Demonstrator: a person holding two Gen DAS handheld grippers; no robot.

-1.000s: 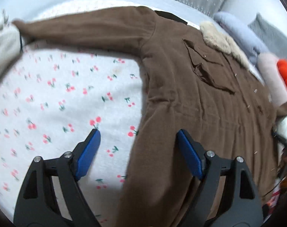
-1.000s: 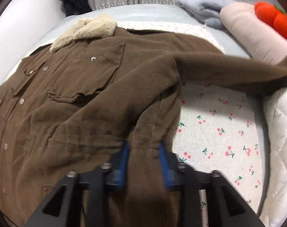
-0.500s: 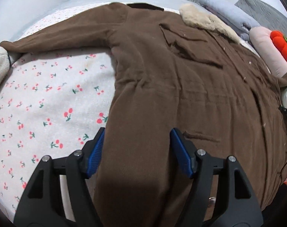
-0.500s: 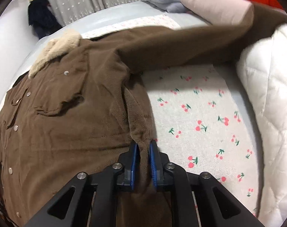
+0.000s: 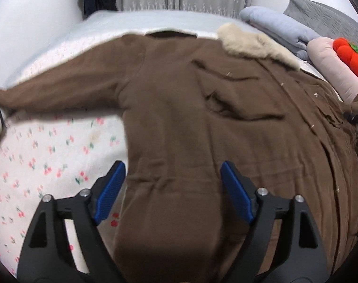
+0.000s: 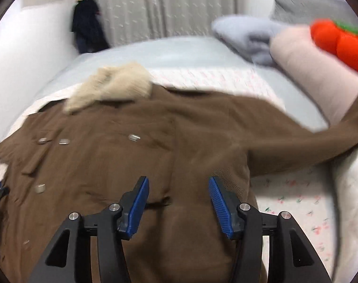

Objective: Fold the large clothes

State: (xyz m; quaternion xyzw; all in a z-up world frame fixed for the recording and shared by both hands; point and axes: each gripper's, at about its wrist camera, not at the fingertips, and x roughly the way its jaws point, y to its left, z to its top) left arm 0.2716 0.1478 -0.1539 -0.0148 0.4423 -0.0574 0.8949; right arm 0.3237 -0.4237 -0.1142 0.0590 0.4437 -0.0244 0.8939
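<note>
A large brown coat (image 5: 202,127) with a beige fur collar (image 5: 254,42) lies spread flat on a cherry-print bedspread (image 5: 49,155). Its left sleeve (image 5: 61,94) stretches out to the left. In the right wrist view the coat (image 6: 108,165) fills the middle, its collar (image 6: 112,85) at the back and its other sleeve (image 6: 308,139) reaching right. My left gripper (image 5: 171,188) is open over the coat's left side edge. My right gripper (image 6: 177,202) is open over the coat's right side, holding nothing.
A folded grey blanket (image 5: 280,26), a pink pillow (image 5: 330,66) and an orange plush toy (image 5: 351,56) lie at the bed's right. A white quilt (image 6: 348,200) borders the right edge. A dark garment (image 6: 86,28) hangs by the curtain behind.
My right gripper was shut on the coat's side fabric and has now opened and let it go. My left gripper stayed open and shifted along the coat's left edge.
</note>
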